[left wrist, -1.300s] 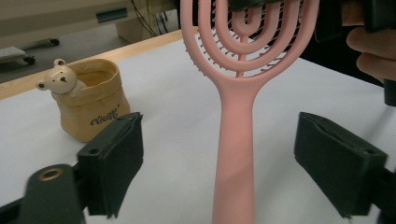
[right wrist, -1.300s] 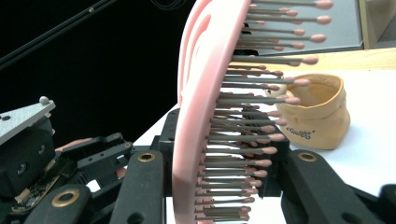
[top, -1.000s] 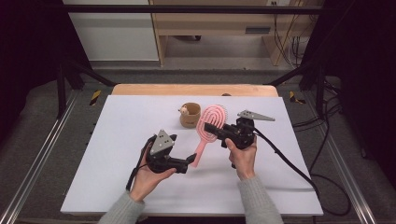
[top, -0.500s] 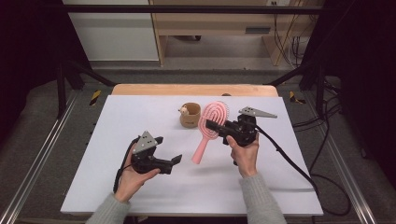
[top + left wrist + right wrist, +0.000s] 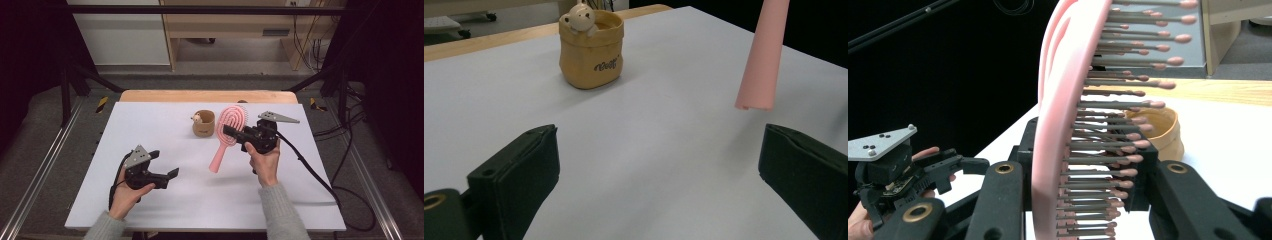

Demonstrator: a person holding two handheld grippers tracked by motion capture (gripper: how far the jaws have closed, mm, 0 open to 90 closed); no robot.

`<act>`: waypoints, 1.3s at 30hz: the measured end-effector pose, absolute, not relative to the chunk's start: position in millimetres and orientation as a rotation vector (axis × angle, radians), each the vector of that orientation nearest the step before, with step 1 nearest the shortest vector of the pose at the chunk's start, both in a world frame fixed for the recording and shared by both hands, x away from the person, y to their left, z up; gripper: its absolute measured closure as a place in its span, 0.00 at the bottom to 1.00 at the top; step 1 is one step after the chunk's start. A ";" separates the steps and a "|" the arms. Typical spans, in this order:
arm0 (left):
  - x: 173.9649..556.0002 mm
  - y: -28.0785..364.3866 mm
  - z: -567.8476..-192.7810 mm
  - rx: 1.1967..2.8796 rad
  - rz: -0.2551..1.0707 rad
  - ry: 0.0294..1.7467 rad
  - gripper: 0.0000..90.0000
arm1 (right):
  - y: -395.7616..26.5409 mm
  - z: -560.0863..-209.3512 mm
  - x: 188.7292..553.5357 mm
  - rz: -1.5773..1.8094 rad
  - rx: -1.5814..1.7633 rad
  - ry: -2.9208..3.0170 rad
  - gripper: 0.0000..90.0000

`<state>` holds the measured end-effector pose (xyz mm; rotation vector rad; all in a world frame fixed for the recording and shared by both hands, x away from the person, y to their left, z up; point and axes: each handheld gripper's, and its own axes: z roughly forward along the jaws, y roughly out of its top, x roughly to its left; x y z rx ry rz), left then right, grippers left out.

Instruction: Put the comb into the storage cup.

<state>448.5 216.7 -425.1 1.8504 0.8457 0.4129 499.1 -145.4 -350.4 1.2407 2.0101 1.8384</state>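
Note:
My right gripper (image 5: 232, 133) is shut on the head of a pink hairbrush (image 5: 223, 151) and holds it above the table, handle hanging down toward the front. In the right gripper view the bristled head (image 5: 1068, 115) stands between the jaws of that gripper (image 5: 1083, 192). My left gripper (image 5: 164, 165) is open and holds nothing, low over the table left of the brush handle. In the left gripper view this gripper (image 5: 659, 165) has its jaws wide apart, and the handle's end (image 5: 760, 60) hangs ahead at the right.
A small tan cup (image 5: 203, 123) with a bear figure on its rim stands behind the brush, also seen as the cup (image 5: 591, 50) and the cup (image 5: 1160, 131). The white table top (image 5: 150, 120) has a wooden far edge and metal rails at both sides.
My left gripper has drawn away from the brush handle, leftward and nearer the person, and sunk a little. The right gripper keeps the brush in about the same place.

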 end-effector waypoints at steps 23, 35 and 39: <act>440.0 262.8 -445.9 1.827 0.487 0.917 0.03 | -145.7 -333.9 504.3 1.804 1.201 1.982 0.69; 439.9 273.1 -454.8 1.833 0.495 0.931 0.02 | -138.6 -324.5 510.7 1.773 1.184 1.978 0.69; 440.3 274.4 -456.3 1.839 0.494 0.934 0.02 | -135.8 -322.6 513.9 1.759 1.180 1.976 0.69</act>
